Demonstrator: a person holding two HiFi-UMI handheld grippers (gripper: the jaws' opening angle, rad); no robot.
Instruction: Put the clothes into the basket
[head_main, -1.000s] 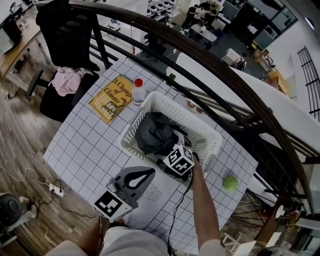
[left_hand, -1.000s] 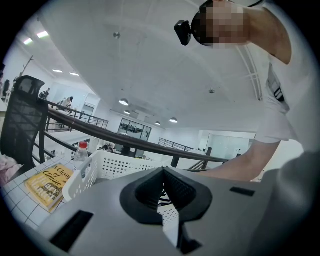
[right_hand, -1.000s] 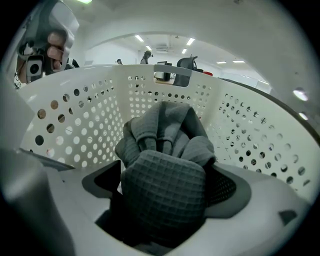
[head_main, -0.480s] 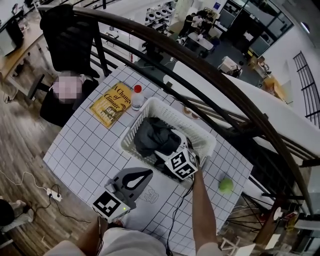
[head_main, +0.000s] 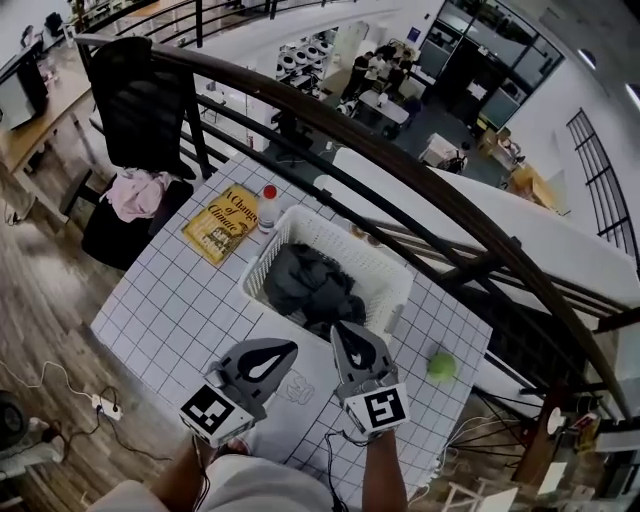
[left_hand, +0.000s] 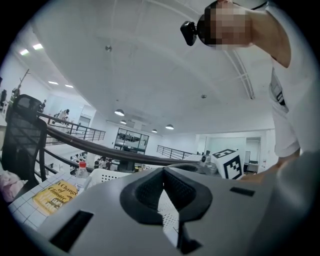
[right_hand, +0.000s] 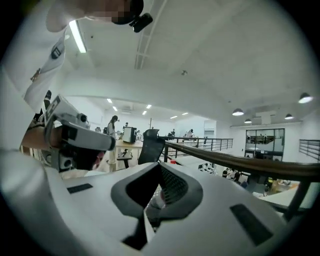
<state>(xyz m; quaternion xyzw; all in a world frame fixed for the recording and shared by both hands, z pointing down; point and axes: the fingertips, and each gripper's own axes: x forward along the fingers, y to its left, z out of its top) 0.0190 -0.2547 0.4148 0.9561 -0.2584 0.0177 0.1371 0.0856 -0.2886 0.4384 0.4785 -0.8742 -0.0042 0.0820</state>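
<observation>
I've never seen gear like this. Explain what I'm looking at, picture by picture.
No robot here: a person holds two tools, the left hand-held gripper and the right hand-held gripper. The head view looks down from the person's head; the other two come from cameras on each gripper. On the gridded table sit a white basket with dark clothes inside, a book, a bottle and a green ball. Both grippers are shut and empty; the right one's jaws have just closed on nothing.

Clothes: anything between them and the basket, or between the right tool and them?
Nothing visible. The dark clothes already lie inside the white basket. The right tool, whose jaws have just closed on nothing, is on the basket's near side; only the basket's near wall separates them.
</observation>
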